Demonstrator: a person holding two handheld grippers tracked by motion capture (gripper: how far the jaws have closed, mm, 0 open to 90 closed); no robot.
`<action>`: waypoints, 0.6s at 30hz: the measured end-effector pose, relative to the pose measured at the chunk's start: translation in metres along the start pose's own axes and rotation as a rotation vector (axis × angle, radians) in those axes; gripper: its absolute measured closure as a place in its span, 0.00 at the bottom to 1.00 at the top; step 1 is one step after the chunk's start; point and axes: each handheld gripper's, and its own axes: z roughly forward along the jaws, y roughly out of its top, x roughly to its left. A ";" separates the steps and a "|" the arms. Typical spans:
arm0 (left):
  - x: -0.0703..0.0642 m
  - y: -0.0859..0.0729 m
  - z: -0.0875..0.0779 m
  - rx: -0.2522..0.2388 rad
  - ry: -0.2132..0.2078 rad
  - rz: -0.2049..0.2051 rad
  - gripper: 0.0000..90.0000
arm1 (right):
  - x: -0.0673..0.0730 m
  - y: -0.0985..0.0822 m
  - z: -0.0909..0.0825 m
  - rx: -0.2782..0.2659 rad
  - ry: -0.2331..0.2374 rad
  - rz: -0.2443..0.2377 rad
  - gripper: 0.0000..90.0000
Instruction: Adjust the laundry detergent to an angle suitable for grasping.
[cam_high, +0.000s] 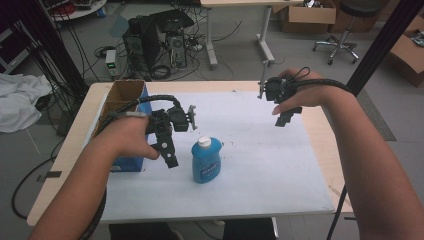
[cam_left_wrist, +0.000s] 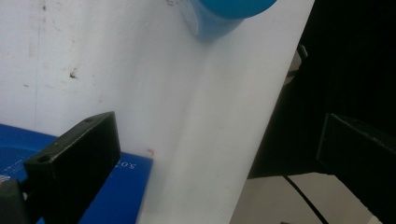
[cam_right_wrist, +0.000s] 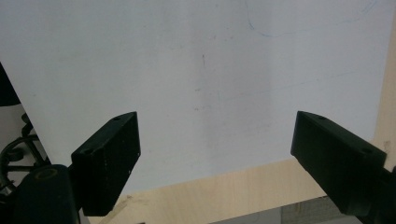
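White paper (cam_high: 260, 165) covers your table. At its middle the blue bottle (cam_high: 206, 161) stands upright, untouched. Your left gripper (cam_high: 167, 150) hovers just left of the bottle, jaws spread, empty. Your right gripper (cam_high: 286, 117) hangs well beyond it, also spread. Grasping remains ahead.

We see blue bottle (cam_high: 206, 161) with white cap upright on white sheet (cam_high: 260, 165) covering counter (cam_high: 75, 135). We hold left gripper (cam_high: 170, 150) just left of bottle, jaws apart, nothing between them. Right gripper (cam_high: 286, 117) hovers near far right of sheet, well apart from bottle. Open cardboard box (cam_high: 122, 95) sits at counter's far left corner.
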 end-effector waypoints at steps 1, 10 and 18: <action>0.000 0.000 0.000 -0.001 0.000 0.001 0.00 | 0.001 0.000 0.000 -0.001 0.001 0.002 0.18; -0.002 0.001 -0.001 -0.001 0.006 0.004 0.00 | 0.005 -0.001 0.001 0.010 -0.003 0.004 0.18; -0.002 -0.001 0.002 0.008 -0.002 -0.004 0.00 | 0.005 -0.001 0.003 0.004 -0.002 0.003 0.18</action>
